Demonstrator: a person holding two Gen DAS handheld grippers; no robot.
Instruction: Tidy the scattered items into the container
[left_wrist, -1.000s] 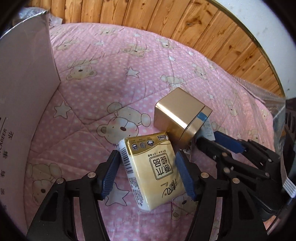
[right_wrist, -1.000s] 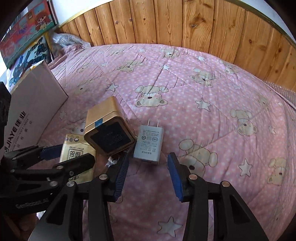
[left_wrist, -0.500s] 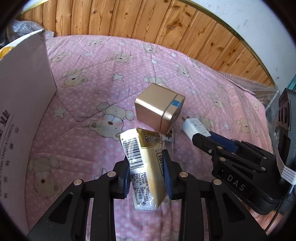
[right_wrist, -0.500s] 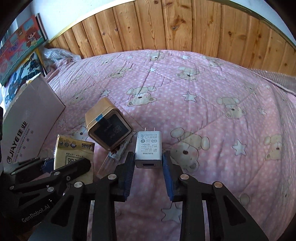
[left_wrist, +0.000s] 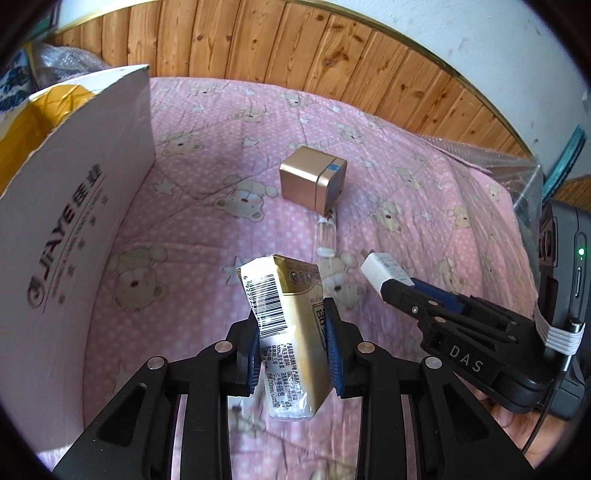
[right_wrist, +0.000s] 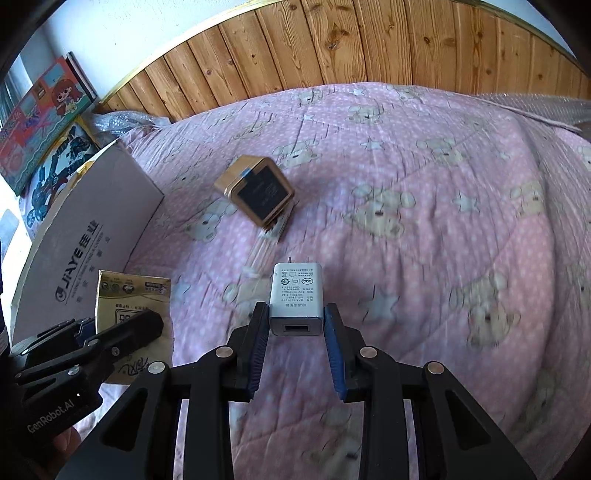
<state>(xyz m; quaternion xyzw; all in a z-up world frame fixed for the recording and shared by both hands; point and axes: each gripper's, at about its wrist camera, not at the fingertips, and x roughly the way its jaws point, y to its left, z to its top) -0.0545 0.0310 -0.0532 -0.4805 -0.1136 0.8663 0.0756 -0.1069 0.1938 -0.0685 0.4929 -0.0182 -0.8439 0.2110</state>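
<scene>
Left gripper (left_wrist: 293, 345) clamped on gold tissue pack (left_wrist: 291, 325), barcode end up, lifted off quilt (left_wrist: 207, 206) right of box (left_wrist: 74, 229). Right gripper (right_wrist: 297, 332) clamped on white charger (right_wrist: 295, 295), prongs forward. Gold cube (left_wrist: 312, 182) and clear vial (left_wrist: 327, 236) lie on quilt, beyond pack, right of box.

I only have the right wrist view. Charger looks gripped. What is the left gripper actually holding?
Observer: The left gripper is shut on the gold tissue pack, barcode side facing the camera.
Operator: Is the box open on top?
Observer: Yes, the cardboard box is open, with something yellow inside.
Operator: Anything left on the quilt?
Observer: The gold square tin and a small clear vial just below it.
</scene>
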